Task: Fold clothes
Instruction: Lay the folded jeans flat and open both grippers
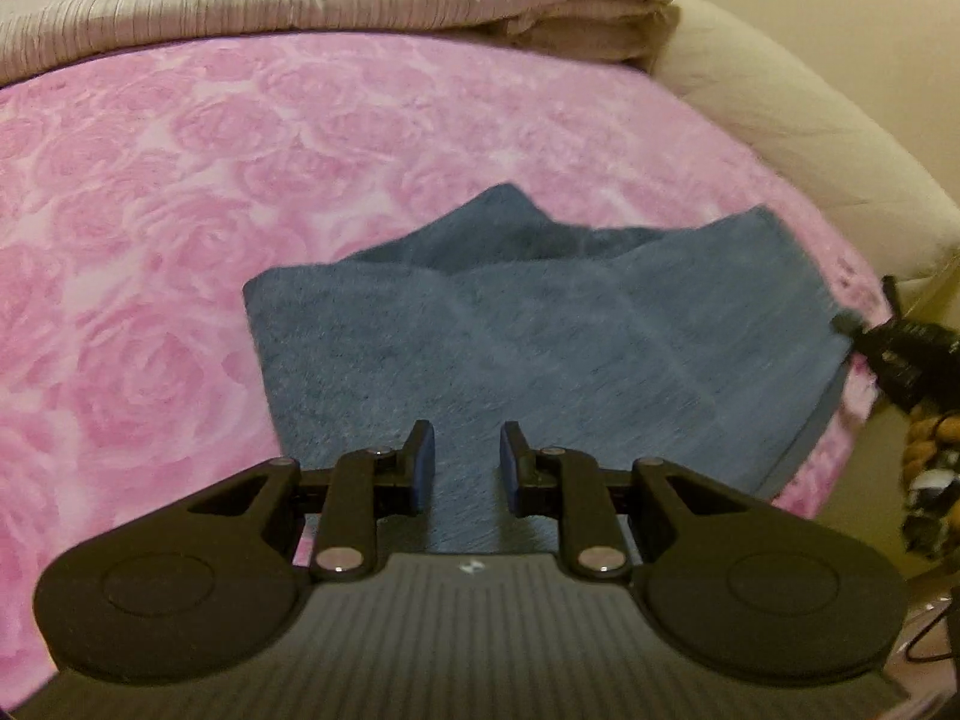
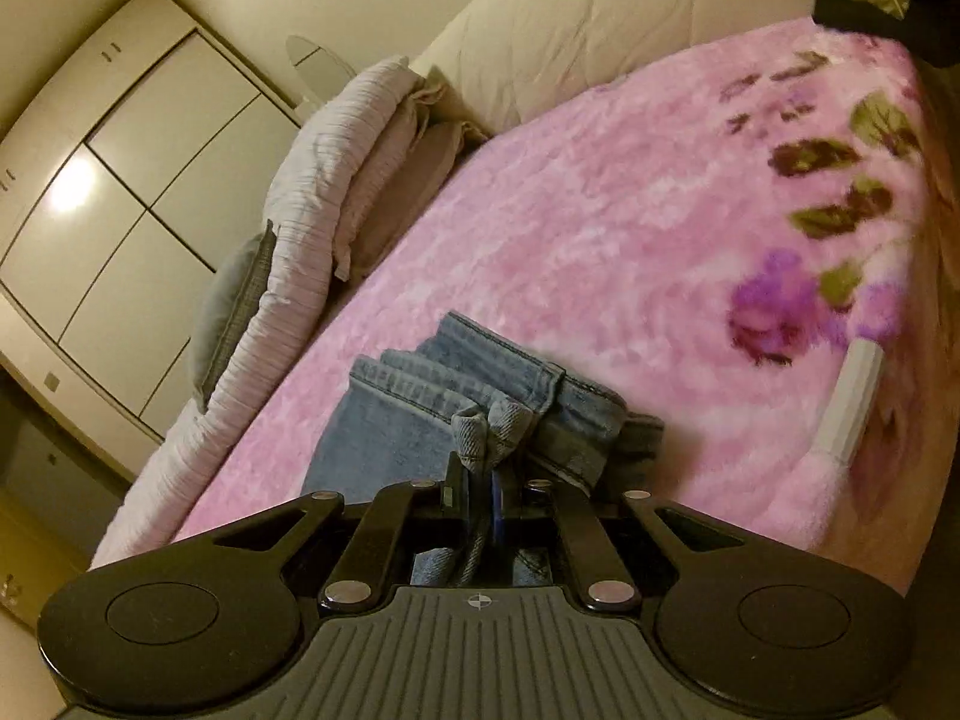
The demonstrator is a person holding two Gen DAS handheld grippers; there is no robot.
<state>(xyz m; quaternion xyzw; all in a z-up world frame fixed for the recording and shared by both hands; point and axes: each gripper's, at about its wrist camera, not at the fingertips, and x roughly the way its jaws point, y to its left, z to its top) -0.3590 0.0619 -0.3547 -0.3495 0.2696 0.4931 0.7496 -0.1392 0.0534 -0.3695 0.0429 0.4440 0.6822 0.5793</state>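
Note:
Blue jeans [image 1: 540, 330] lie folded on a pink rose-patterned blanket [image 1: 150, 240]. My left gripper [image 1: 467, 462] is at their near edge, and the denim narrows into the gap between its blue pads, which grip a thick fold. In the left wrist view my right gripper [image 1: 900, 354] shows at the far right edge, holding the cloth's right corner. In the right wrist view the right gripper [image 2: 480, 480] is shut on a bunched bit of the jeans [image 2: 420, 408], with stitched hems stacked just beyond its tips.
A folded grey quilt [image 1: 360, 6] and a cushion lie along the bed's far side, with a cream padded edge [image 1: 780, 108] beside them. White wardrobe doors [image 2: 120, 210] stand past the bed. A small white object [image 2: 855, 402] rests on the blanket [image 2: 600, 210].

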